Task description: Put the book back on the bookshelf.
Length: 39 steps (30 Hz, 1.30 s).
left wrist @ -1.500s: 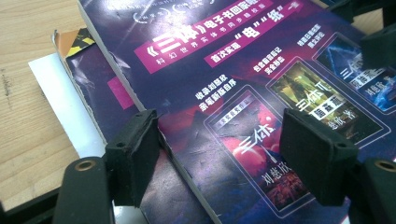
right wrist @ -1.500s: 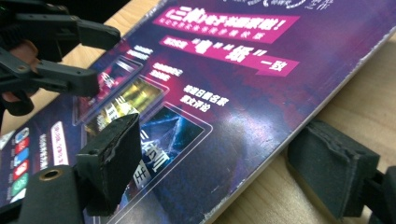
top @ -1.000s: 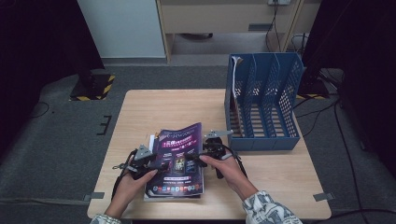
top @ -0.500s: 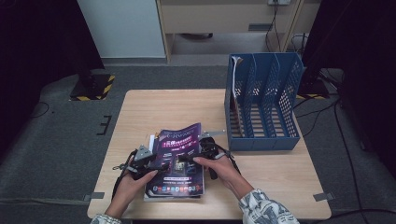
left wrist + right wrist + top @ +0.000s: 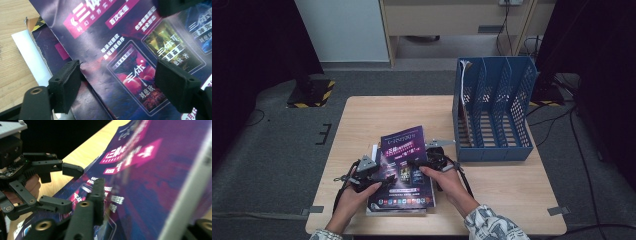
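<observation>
Pale wood makes up the table (image 5: 377, 117), which stands on grey carpet in a dim room. Nearest the person, both forearms come in from the bottom edge of the high view, one patterned sleeve (image 5: 492, 227) on the right arm. A short stack of magazines lies at the near middle of the table, and the top purple magazine (image 5: 404, 167) has its cover printed in pink and white lettering with small book pictures.

At the stack's left edge, the left gripper (image 5: 379, 179) rests over the cover; in the left gripper view its two black pads (image 5: 65, 83) stand spread apart above the print, one near the cover's torn left edge, the other over the book pictures, pinching nothing. Beneath that edge a second dark cover and a white sheet (image 5: 30, 55) stick out onto the wood.

At the stack's right edge, the right gripper (image 5: 424, 162) has just been closing its jaws, and its own view shows the magazine's right edge lifted and tilted between them, one pad (image 5: 98, 195) flat against the cover; it is pinching that edge.

Farther back on the right, well apart from the stack, a blue file rack (image 5: 492, 112) stands upright, with a few papers in its leftmost slot
</observation>
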{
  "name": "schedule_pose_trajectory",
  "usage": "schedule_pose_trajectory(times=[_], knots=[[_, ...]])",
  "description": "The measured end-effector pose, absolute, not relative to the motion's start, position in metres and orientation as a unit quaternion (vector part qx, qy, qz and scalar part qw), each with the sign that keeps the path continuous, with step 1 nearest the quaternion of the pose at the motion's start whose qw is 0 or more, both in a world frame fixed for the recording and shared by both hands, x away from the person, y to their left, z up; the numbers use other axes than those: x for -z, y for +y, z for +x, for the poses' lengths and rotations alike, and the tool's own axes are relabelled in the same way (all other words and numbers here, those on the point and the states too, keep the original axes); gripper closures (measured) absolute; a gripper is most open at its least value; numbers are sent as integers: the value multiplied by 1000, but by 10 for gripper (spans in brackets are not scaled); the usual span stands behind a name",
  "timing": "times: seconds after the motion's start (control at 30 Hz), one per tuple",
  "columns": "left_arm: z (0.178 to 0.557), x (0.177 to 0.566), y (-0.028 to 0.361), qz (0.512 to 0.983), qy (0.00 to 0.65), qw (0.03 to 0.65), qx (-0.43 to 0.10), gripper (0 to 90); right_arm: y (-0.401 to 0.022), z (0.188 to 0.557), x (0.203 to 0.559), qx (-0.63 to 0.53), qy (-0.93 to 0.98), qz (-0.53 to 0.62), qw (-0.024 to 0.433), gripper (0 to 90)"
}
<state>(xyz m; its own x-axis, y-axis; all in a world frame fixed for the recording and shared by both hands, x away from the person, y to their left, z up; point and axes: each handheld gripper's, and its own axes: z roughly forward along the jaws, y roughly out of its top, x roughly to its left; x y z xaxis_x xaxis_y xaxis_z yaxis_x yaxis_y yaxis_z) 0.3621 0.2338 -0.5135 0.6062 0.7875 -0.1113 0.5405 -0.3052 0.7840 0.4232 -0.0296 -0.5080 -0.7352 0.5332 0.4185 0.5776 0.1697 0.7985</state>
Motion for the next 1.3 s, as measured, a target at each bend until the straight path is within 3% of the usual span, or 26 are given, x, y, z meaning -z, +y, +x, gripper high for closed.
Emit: schedule_pose_trajectory(times=[0.43,0.8,1.1,1.3], knots=[[365,507,239,763,422,471,-133,153,-27,402,468,586,-761,-271,-67,784],[369,506,233,767,382,510,-81,168,-29,395,449,633,-736,-219,-94,799],[367,494,248,750,386,529,-88,527,-31,394,446,641,-733,-205,-101,800],[364,485,249,752,376,531,-104,654,-32,397,445,632,-741,-196,-114,786]])
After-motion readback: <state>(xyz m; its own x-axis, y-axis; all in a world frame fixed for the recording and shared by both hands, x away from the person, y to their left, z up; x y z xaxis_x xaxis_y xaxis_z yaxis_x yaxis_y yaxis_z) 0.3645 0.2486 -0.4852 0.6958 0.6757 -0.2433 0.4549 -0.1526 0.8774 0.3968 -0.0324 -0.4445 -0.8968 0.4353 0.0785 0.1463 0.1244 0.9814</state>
